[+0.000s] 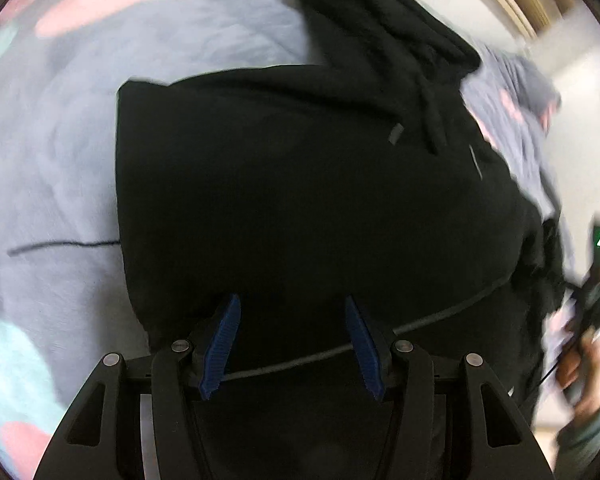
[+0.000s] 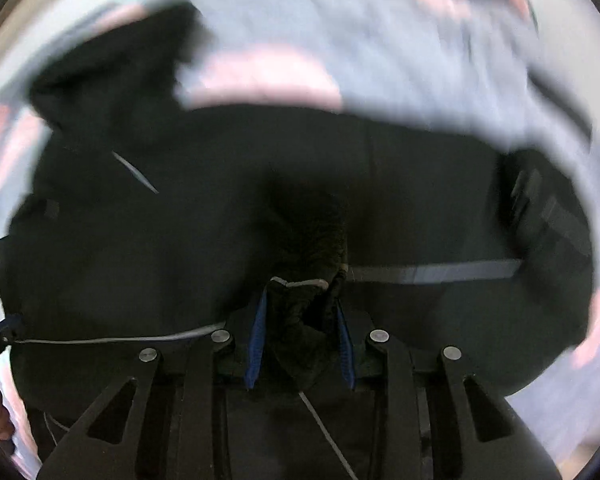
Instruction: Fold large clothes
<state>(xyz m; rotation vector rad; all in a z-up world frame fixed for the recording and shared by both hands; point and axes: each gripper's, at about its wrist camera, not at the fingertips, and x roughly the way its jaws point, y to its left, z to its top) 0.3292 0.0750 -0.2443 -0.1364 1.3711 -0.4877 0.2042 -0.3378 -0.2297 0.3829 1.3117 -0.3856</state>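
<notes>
Black hooded garment (image 1: 300, 200) lay spread on a pale blue bedcover (image 1: 52, 168) with pink and mint patches, hood (image 1: 380, 32) bunched toward the top of the left wrist view, drawstring (image 1: 432, 128) trailing down over the chest. Left gripper (image 1: 293, 344) sat over the lower part of the garment, its blue pads (image 1: 220, 344) parted about halfway, with a thin grey cord line running across between them; nothing pinched that I could make out. Right gripper (image 2: 302, 340) had its jaws narrowed onto a bunched fold of black fabric (image 2: 300, 320), pads pressing both sides. A hand (image 1: 584, 368) showed blurred at the right edge of the left view.
</notes>
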